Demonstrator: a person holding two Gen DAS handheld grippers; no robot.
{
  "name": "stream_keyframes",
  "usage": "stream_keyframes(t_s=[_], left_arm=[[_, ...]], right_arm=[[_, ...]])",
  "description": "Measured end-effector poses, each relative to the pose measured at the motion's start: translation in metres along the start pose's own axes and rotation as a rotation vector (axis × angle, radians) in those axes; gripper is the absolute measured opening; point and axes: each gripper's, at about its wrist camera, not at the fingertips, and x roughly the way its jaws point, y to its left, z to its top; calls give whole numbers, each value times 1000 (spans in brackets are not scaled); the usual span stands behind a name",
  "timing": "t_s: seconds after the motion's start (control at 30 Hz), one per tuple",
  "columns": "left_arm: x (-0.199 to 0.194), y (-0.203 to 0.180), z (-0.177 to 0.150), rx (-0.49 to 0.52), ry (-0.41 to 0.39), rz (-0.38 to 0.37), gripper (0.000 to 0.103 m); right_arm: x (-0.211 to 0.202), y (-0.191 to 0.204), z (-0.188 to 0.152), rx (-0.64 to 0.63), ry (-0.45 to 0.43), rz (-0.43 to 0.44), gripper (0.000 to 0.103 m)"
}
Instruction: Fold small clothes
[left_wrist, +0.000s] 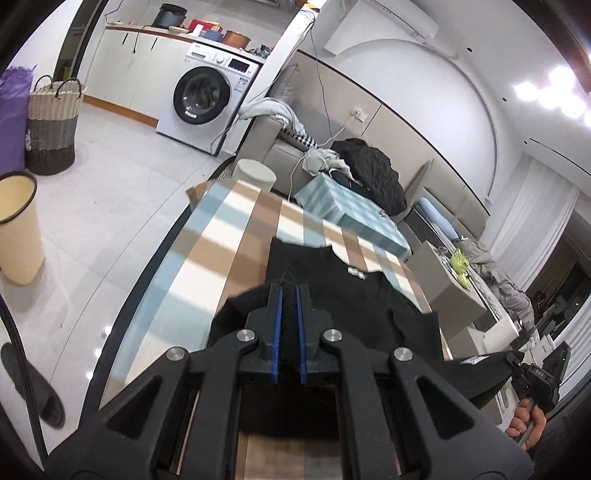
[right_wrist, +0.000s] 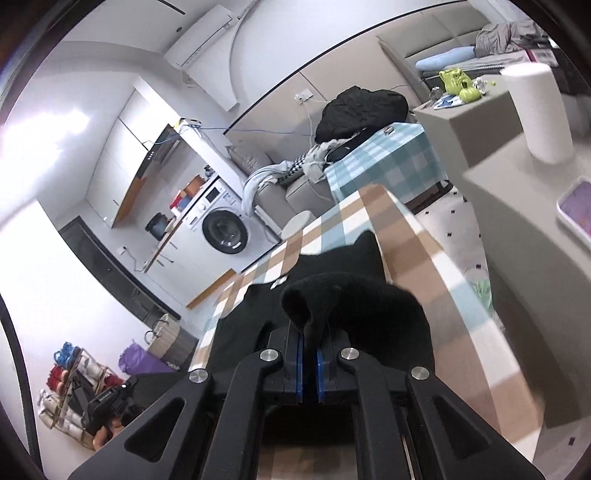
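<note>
A small black top with a white neck label lies on the checked tablecloth. My left gripper is shut on the near edge of the black top, and dark cloth shows between its blue pads. In the right wrist view the black top bunches up over the fingers. There my right gripper is shut on a raised fold of it. Both near corners hang lifted above the table while the far part with the neck rests flat. The right gripper and a hand appear at the lower right of the left wrist view.
A second table with a blue checked cloth stands beyond, with a sofa and a black jacket behind it. A cream bin, a woven basket and a washing machine stand on the floor to the left. A paper roll is at right.
</note>
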Motion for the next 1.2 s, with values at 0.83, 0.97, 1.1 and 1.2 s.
stream_keyframes(t_s=[0.83, 0.97, 1.1, 1.2], left_arm=[[245, 29, 93, -78, 154, 181, 30], [244, 40, 83, -51, 159, 196, 52], [251, 38, 62, 12, 231, 198, 52], [271, 26, 50, 99, 293, 222, 53]], right_arm=[[252, -65, 106, 209, 145, -279, 24], [235, -64, 105, 130, 127, -301, 43], [219, -67, 98, 46, 174, -345, 43], [224, -69, 94, -25, 226, -370, 44]])
